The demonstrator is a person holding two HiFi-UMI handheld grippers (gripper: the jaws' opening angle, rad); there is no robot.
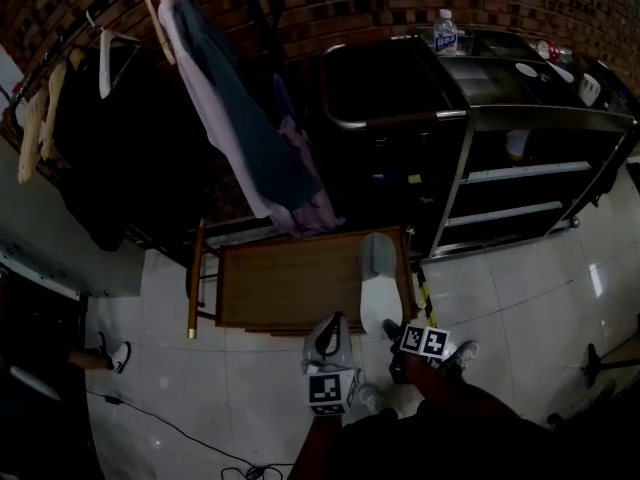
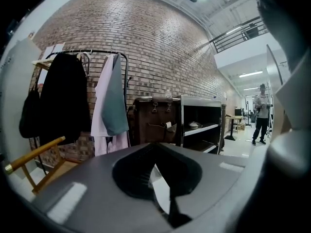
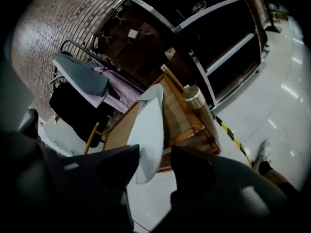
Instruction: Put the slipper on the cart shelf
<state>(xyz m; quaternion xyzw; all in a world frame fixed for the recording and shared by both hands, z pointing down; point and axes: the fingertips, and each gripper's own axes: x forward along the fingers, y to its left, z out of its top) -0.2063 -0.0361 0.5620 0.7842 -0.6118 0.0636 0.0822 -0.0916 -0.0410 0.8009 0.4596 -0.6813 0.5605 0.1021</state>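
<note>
Slipper (image 1: 380,286) lay on cart shelf (image 1: 280,283) by its right edge, heel end over the near rim, so the goal looked met; right tool (image 3: 154,152) was spread around the heel w/o pinching, left tool (image 2: 155,147) pressed together.

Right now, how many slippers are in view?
2. The first slipper lies on the wooden cart, overhanging its near edge; the second slipper is held in the left tongs. Others may be hidden.
</note>
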